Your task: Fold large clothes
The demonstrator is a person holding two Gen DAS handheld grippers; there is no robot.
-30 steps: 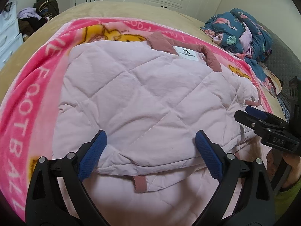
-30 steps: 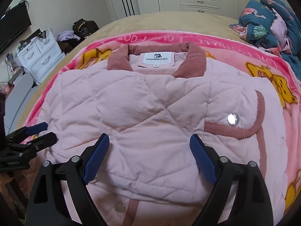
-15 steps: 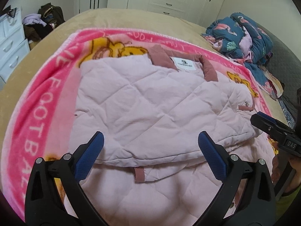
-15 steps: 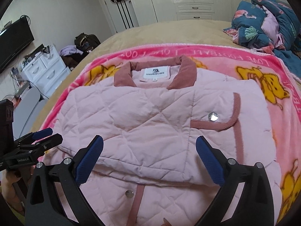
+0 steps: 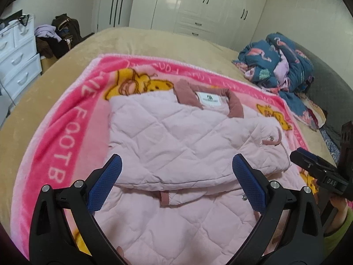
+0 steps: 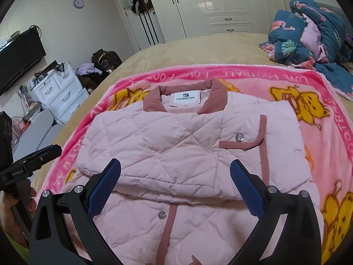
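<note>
**Ana:** Pink quilted fabric fills both views. That's the jacket (image 6: 176,145), lying on the pink cartoon blanket (image 6: 339,119) that is spread over the bed (image 5: 154,42). Why is it sitting like that?

**Ben:** I'd say the blanket gives a flat surface for folding. The jacket's upper part is doubled over onto its lower part, collar (image 6: 217,96) at the far end and label up, so one fold looks done and a lower strip with snaps sticks out nearest us.

**Ana:** And the tools?

**Ben:** Two. The right tool (image 6: 175,185) has just been opening its jaws; they stand spread wide with nothing between the blue pads, above the fold edge and not touching it. The left tool (image 5: 176,183) is likewise released, its pads apart over the cloth and gripping nothing. Each shows at the edge of the other's view, held by a hand (image 6: 13,212).

**Ana:** So the jacket is let go.

**Ben:** Yes, it lies free. My guess is the hands are positioned to judge the next fold.

**Ana:** Counts?

**Ben:** One jacket, one blanket, two tools, three snaps visible from the right wrist. One heap of dark blue bedding (image 5: 284,66) lies at the far right of the bed, well apart from the jacket.
</note>
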